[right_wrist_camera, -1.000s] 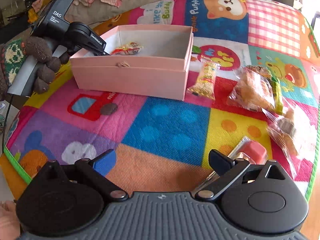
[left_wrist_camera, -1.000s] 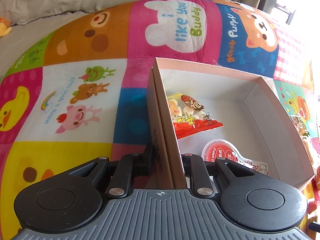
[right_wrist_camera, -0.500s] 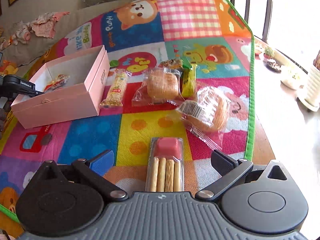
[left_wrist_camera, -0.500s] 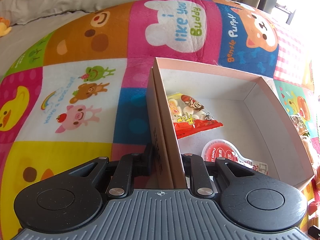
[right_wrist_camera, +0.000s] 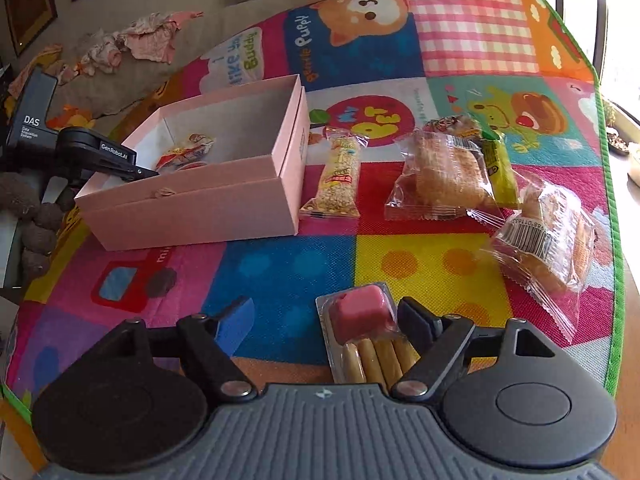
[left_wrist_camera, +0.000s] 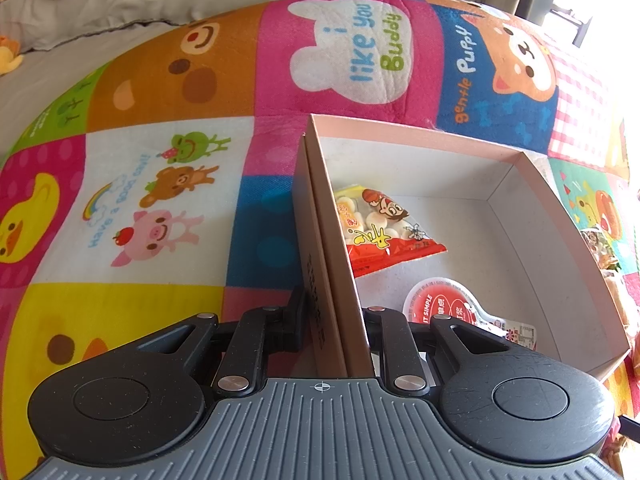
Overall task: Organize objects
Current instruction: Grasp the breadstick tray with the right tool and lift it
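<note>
A: What has the left hand-held gripper (left_wrist_camera: 332, 320) got?
B: It's clamped on the pink box (right_wrist_camera: 224, 204) wall; two snack packets lie inside.
A: The right hand-held gripper (right_wrist_camera: 326, 316)?
B: Jaws closing around the biscuit-stick dip pack (right_wrist_camera: 364, 336), right finger touching. Four wrapped snacks beyond.
</note>
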`<state>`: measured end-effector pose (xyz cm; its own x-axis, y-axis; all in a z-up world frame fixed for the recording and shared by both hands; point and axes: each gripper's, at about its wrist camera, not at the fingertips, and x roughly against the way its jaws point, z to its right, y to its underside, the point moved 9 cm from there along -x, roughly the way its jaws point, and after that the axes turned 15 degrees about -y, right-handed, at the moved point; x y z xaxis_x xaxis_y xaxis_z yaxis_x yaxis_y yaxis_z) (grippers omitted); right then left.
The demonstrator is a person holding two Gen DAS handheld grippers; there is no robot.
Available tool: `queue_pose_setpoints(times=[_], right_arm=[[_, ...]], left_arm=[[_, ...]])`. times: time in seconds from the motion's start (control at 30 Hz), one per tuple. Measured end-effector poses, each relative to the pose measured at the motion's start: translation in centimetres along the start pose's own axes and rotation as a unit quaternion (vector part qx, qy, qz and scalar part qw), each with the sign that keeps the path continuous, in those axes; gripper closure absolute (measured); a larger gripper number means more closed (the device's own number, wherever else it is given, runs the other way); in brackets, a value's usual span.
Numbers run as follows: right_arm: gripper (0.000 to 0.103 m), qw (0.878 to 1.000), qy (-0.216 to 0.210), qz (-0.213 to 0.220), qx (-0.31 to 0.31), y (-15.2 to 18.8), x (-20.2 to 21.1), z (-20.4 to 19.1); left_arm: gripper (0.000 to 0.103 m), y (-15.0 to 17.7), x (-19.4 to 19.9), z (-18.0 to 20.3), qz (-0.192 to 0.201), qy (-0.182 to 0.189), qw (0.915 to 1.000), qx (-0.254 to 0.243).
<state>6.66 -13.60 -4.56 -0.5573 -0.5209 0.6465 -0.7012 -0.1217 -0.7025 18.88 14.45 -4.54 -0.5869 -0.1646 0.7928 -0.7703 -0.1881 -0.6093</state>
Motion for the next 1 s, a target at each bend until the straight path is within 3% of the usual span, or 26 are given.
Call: queue_pose_setpoints(times=[0.23, 0.43, 0.5, 0.63, 0.73, 0.8, 0.93, 1.0], right_arm=[[0.018, 0.998, 0.047, -0.026, 0.022, 2.3, 1.9, 1.2], [0.017, 0.998, 0.051, -0.034, -0.004, 4.1, 4.5, 2.4], [0.016, 0.999, 0.037, -0.034, -0.01, 4.4, 4.8, 2.1], [0.012, 0.998, -0.042, -0.031, -0.036, 4.4, 4.9, 0.1], [0.012, 0.997, -0.065, -0.032, -0.009, 4.0, 4.5, -1.8], [0.012, 0.998, -0.048, -0.029, 0.012, 3.6, 4.3, -2.2], [0.015, 0.998, 0.034, -0.041, 0.042, 2.8, 2.6, -0.8], [0.019, 0.997, 0.039, -0.047, 0.039, 2.7, 1.9, -0.5]], left_arm=[[0.082, 0.0, 0.0, -0.1, 0.001, 0.002, 1.0, 0.002], [0.082, 0.1, 0.0, 0.0, 0.001, 0.001, 1.0, 0.002], [0.082, 0.1, 0.0, 0.0, 0.001, 0.0, 1.0, 0.002], [0.082, 0.1, 0.0, -0.1, 0.001, 0.001, 1.0, 0.004], [0.082, 0.1, 0.0, -0.1, 0.002, 0.002, 1.0, 0.003], [0.082, 0.1, 0.0, -0.1, 0.003, 0.002, 1.0, 0.001], [0.082, 0.1, 0.0, -0.1, 0.005, 0.005, 1.0, 0.002], [0.082, 0.2, 0.1, -0.1, 0.006, 0.005, 1.0, -0.001]])
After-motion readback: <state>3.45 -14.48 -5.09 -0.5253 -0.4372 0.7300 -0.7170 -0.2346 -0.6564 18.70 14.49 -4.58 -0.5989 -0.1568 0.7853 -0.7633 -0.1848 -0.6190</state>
